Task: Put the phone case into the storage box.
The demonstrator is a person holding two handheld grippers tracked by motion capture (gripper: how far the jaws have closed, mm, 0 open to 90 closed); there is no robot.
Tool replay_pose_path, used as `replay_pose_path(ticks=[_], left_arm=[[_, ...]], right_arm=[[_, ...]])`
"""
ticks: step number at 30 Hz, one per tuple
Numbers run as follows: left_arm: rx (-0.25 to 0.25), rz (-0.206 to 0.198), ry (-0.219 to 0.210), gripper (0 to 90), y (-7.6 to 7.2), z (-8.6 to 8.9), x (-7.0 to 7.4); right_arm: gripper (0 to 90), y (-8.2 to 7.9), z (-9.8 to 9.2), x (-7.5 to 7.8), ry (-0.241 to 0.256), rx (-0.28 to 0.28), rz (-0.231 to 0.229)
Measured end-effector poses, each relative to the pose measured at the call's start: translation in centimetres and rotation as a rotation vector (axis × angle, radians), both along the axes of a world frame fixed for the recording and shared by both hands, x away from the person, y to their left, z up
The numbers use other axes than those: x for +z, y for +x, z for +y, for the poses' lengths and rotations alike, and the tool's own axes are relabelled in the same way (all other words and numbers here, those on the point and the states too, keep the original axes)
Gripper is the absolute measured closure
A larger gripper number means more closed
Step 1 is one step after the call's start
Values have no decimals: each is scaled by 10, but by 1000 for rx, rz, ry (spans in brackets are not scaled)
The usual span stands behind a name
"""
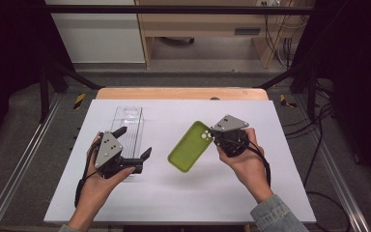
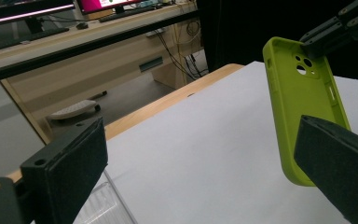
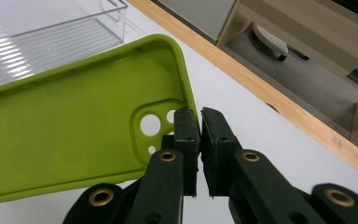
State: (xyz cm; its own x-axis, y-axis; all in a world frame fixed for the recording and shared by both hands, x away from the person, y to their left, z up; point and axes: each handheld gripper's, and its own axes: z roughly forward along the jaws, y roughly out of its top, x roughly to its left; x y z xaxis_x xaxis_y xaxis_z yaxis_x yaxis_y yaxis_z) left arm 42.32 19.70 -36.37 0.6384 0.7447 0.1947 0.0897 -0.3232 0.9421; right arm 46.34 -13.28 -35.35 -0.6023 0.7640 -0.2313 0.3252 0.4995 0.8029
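Observation:
A lime-green phone case (image 1: 189, 146) hangs tilted over the white tabletop, hollow side up, camera cut-outs toward the far end. My right gripper (image 1: 214, 134) is shut on its rim beside the cut-outs; in the right gripper view the two jaws (image 3: 200, 126) pinch the case's (image 3: 74, 130) edge. My left gripper (image 1: 134, 141) stands open above the near end of a clear plastic tray (image 1: 125, 118) with nothing between its jaws. In the left gripper view the gripper (image 2: 200, 172) spreads wide, with the case (image 2: 303, 107) and the right gripper (image 2: 314, 39) beyond it.
The white tabletop (image 1: 174, 193) has a wooden edge (image 1: 183, 93) at the far side. Black frame bars (image 1: 174, 8) run behind and to the sides, and cables (image 1: 319, 121) hang at the right. The clear tray (image 3: 46, 42) lies left of the case.

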Motion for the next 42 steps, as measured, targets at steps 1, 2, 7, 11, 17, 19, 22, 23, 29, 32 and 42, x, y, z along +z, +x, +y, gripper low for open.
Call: replay_pose_path(ticks=[1,2,7,11,17,19,22,23,29,32,42], left_arm=[[-4,2,1,22,0,-2,0],[-8,4,-1,22,1,-3,0],[-14,23,-4,26,5,-8,-1],[-18,36,14,45,7,-16,0],[-47,54,34,67,11,-32,-1],[-57,56,45,96,12,-39,-1],[-72,50,55,143,14,-46,0],[-76,56,56,165,14,-48,0],[-109,104,66,301,18,-59,-3],[-122,128,66,342,22,-67,-7],[-130,187,102,407,27,-78,-10]], right_arm=[[853,-1,0,1,1,6,0],[853,-3,1,2,-6,11,-2],[853,-9,8,5,-17,22,-19],[853,-11,13,5,-47,34,-34],[853,-12,16,4,-46,35,-43],[853,-12,17,3,-48,35,-40],[853,-12,18,3,-49,40,-44],[853,-12,19,4,-49,39,-44],[853,-13,23,4,-54,52,-58],[853,-12,25,2,-55,57,-61],[853,-13,38,-3,-88,73,-74]])
